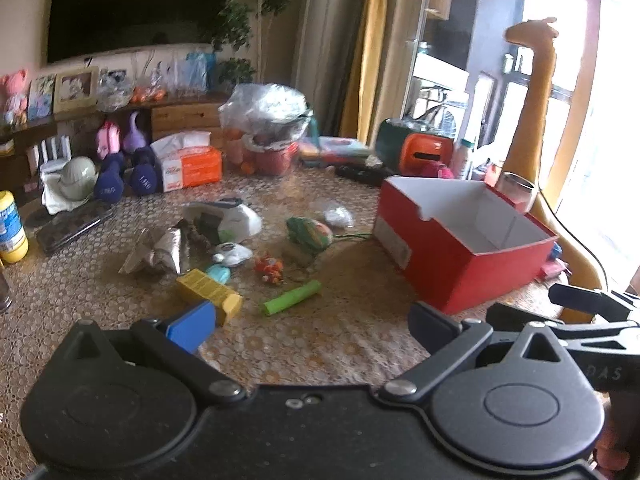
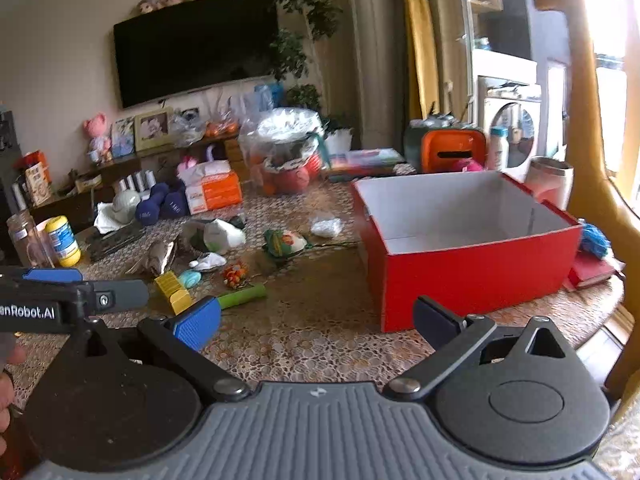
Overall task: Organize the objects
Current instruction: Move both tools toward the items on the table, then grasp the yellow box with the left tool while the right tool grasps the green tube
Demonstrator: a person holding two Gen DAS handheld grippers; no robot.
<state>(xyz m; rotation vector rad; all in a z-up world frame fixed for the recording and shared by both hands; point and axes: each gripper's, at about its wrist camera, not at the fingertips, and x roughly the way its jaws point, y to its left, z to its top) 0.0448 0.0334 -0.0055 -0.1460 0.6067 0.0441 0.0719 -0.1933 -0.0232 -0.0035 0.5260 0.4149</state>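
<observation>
- Both claws hang spread wide and empty over the desk (image 1: 320, 356): left claw (image 1: 312, 322), right claw (image 2: 316, 322).
- Nothing looks sorted yet; I judge this the opening step, choosing a first item.
- Nearest, at 11 o'clock of the left claw, lie a green tube (image 1: 292, 297) and a yellow box (image 1: 209, 291), just apart.
- At 1 o'clock the red box (image 1: 472, 276) stands open, apparently empty.
- The next move calls for lowering a claw around the tube.

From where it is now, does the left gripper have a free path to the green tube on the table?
Probably yes. The left gripper is open and empty, and the green tube lies just ahead of its tongs on bare tablecloth, apart from the yellow box and the red box.
</observation>
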